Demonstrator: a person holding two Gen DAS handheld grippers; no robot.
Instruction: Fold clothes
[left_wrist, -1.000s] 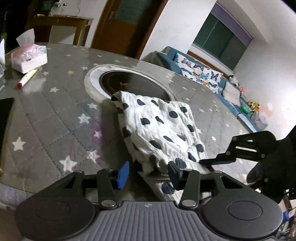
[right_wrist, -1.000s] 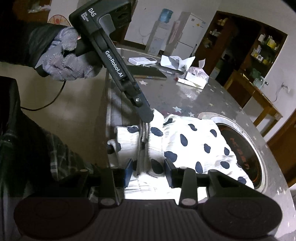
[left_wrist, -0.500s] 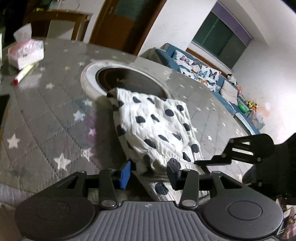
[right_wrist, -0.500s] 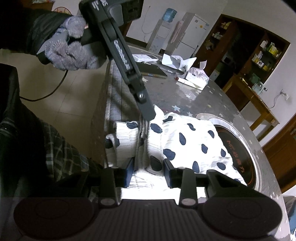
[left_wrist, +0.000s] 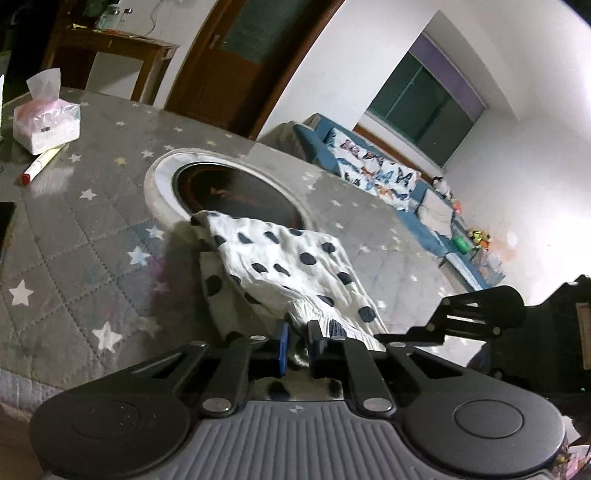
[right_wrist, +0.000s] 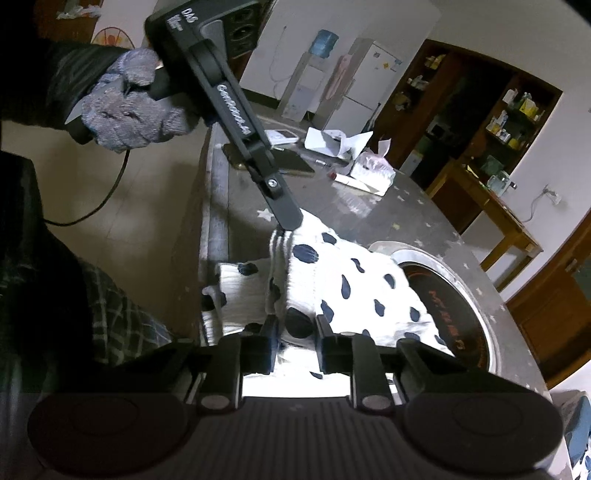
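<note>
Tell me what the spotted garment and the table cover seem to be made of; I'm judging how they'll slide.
Garment: looks like soft crinkled cotton, matte; fine wrinkles and limp drape show.

Table cover: apparently quilted fabric, stitched in diamonds with printed stars. The sheen near the marker hints at a clear film on top, but that is uncertain.

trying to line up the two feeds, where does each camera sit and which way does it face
Left wrist view: sits on the left tool, facing over the white dark-spotted cloth toward a blue sofa; its jaws have just closed on the cloth's edge; the right tool enters at right.
Right wrist view: sits on the right tool, facing the opposite way, toward a white fridge; a grey-gloved hand holds the left tool.
Shared: the cloth, grey star-patterned table, tissue pack.
</note>
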